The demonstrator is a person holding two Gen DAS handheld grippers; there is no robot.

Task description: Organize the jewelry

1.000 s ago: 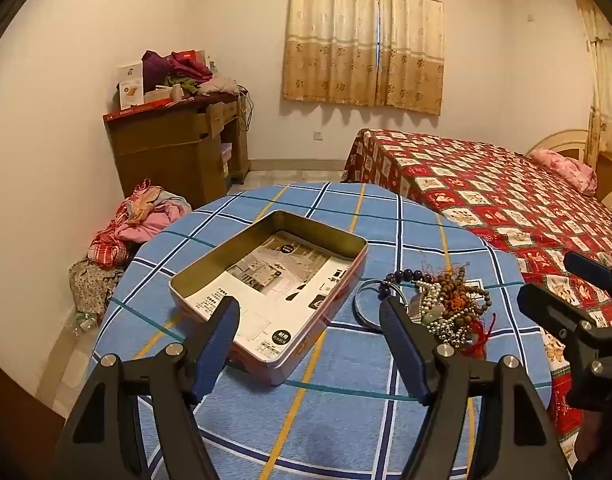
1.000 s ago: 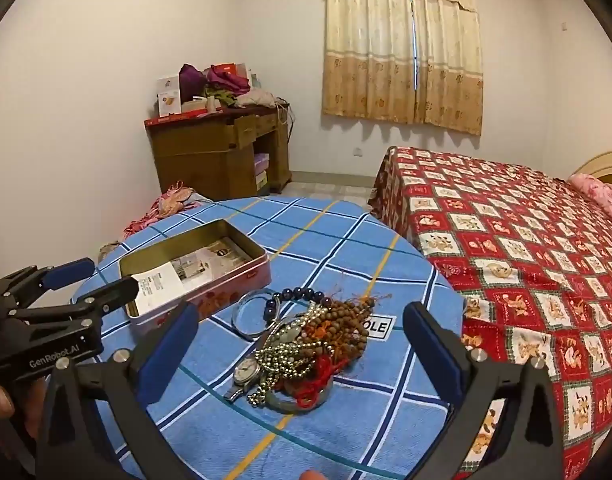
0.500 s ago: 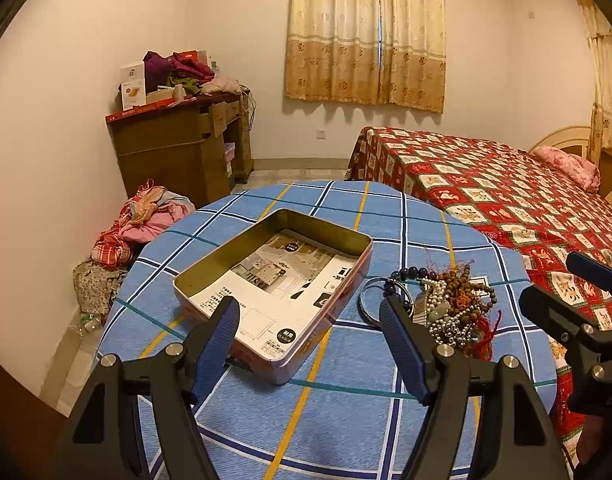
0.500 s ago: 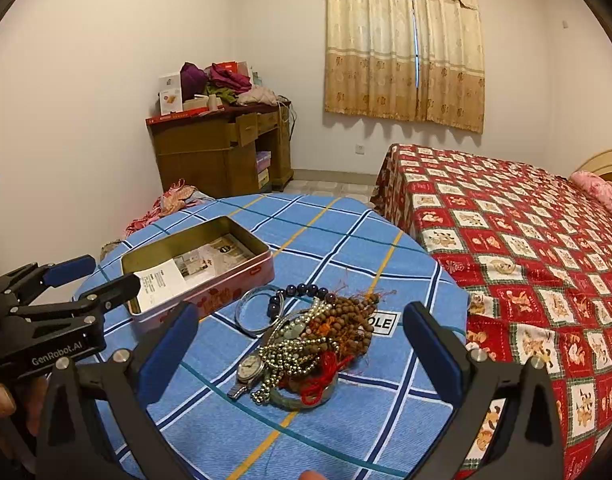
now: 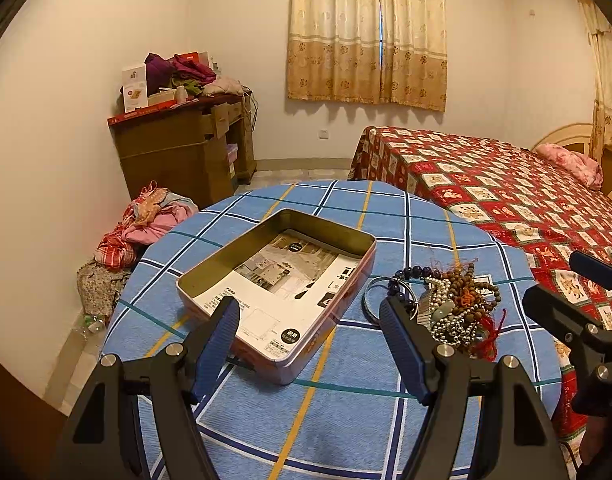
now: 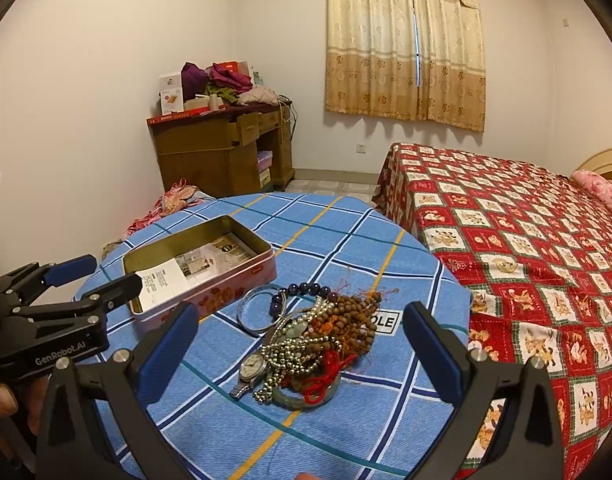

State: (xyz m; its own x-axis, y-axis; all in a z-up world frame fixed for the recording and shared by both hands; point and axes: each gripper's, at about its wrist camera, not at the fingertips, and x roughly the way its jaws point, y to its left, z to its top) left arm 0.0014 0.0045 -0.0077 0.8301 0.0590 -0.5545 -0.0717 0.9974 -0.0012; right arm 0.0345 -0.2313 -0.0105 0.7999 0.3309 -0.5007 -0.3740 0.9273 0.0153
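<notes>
**Hovering over a heap of jewelry and an open tin**

Hovering low in the frame, the right gripper (image 6: 297, 344) has its jaws spread wide, holding nothing, just above the jewelry pile (image 6: 318, 340) at centre on the table (image 6: 346, 240). The left gripper (image 5: 310, 336) is equally wide and empty, framing the tin (image 5: 277, 288) at centre, left of the pile.

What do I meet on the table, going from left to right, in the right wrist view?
Left claw → open tin box → silver bangle → heap of beads and necklaces.
</notes>
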